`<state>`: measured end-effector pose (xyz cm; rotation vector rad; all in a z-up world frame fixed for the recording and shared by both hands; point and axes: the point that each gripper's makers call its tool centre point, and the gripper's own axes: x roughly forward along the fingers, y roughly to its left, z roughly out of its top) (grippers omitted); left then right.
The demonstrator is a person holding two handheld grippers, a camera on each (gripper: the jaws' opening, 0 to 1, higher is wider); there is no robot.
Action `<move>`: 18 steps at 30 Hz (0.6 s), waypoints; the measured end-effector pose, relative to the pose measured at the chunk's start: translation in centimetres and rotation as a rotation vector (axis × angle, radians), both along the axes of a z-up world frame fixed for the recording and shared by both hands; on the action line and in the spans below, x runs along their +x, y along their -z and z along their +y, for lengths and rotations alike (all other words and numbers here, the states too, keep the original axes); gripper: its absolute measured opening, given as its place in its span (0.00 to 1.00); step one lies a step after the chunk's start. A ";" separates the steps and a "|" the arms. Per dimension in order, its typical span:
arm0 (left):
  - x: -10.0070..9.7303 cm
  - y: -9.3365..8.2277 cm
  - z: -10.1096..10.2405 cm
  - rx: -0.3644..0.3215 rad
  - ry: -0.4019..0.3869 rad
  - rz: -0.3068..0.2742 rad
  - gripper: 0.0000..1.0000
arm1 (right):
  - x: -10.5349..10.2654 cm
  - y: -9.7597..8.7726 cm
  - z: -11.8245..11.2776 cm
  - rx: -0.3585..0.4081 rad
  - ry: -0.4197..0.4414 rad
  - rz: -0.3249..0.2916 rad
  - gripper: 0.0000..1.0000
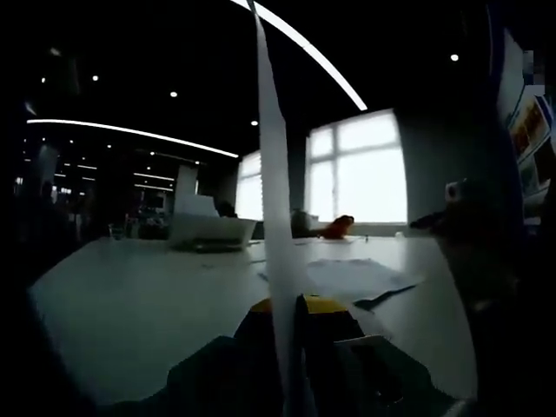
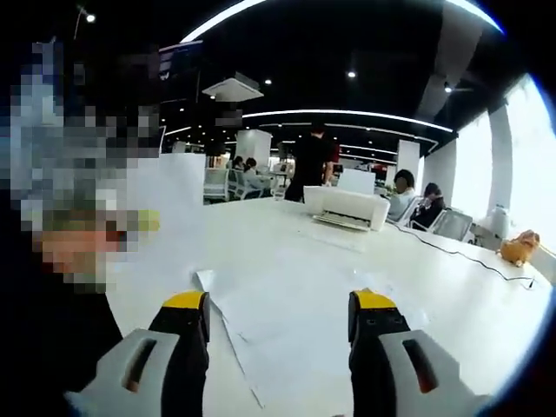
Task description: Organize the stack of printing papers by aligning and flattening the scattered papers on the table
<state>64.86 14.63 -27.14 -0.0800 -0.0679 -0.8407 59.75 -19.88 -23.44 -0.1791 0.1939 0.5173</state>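
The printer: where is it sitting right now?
In the right gripper view the printer stands on the far part of the white table, beyond the loose papers lying between the open right gripper jaws, with seated people just behind it.

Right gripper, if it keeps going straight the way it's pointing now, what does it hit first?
Probably the loose sheets of paper lying on the white table just ahead of the open right gripper. The printer sits farther along that line, though depth is hard to judge.
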 end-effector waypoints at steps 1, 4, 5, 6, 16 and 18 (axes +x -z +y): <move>0.0 0.1 0.0 0.003 -0.001 0.001 0.06 | 0.2 0.0 -0.1 -0.010 0.002 -0.004 0.60; 0.0 0.1 0.0 0.005 -0.003 0.002 0.06 | 0.8 -0.3 0.0 -0.007 -0.001 -0.005 0.60; 0.0 0.1 0.0 0.004 -0.004 0.002 0.06 | 1.0 -0.3 0.0 -0.008 -0.003 -0.004 0.60; 0.0 0.1 0.0 0.004 -0.004 0.002 0.06 | 1.2 -0.3 0.1 -0.008 -0.004 -0.003 0.60; 0.0 0.3 -0.2 0.025 -0.004 0.002 0.06 | 2.3 0.0 0.5 -0.002 -0.007 0.019 0.60; 0.0 0.3 -0.2 0.024 -0.004 0.002 0.06 | 2.4 -0.1 0.6 -0.004 -0.007 0.021 0.60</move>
